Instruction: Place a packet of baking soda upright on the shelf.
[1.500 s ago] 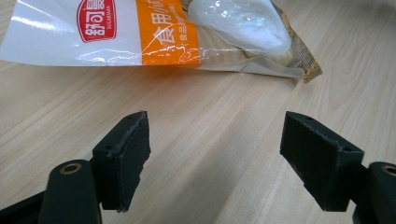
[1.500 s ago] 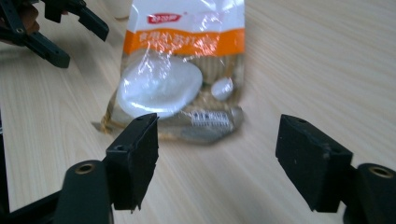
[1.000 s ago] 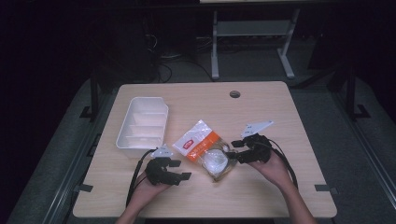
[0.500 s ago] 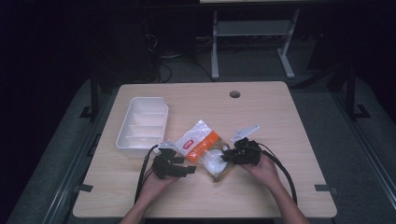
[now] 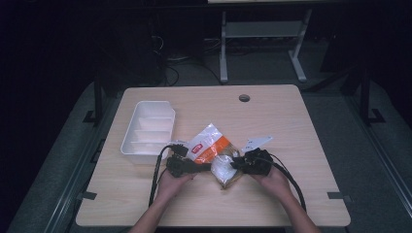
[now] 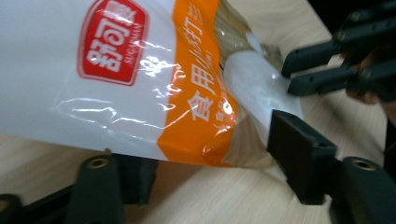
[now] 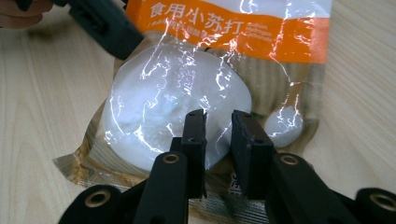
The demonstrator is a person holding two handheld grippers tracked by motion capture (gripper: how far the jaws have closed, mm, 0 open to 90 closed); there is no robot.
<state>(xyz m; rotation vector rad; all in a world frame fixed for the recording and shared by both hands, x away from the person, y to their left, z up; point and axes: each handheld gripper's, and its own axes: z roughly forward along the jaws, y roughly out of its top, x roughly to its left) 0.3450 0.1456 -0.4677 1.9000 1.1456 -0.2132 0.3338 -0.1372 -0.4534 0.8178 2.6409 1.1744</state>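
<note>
A white and orange plastic bag [image 5: 211,148] with white powder in its clear lower end lies on the wooden table [image 5: 291,121]. My left gripper [image 5: 197,166] comes in from the bag's left. In the left gripper view its jaws [image 6: 196,149] have just been closing: one lies under the bag [image 6: 140,84] and the other stands at the bag's edge, without squeezing it. My right gripper [image 5: 234,164] is at the powder end. Its jaws [image 7: 218,116] have drawn close together and pinch the powder lump [image 7: 173,102] of the bag.
A white divided tray [image 5: 148,131] stands to the left of the bag, near the table's left edge. A round cable hole [image 5: 244,98] sits at the far side of the table. Cables trail from both grippers toward the front edge.
My left gripper has moved right and away from me, up to the bag, and its jaws now straddle the bag's edge. My right gripper has sunk onto the powder end, its jaws narrowed.
</note>
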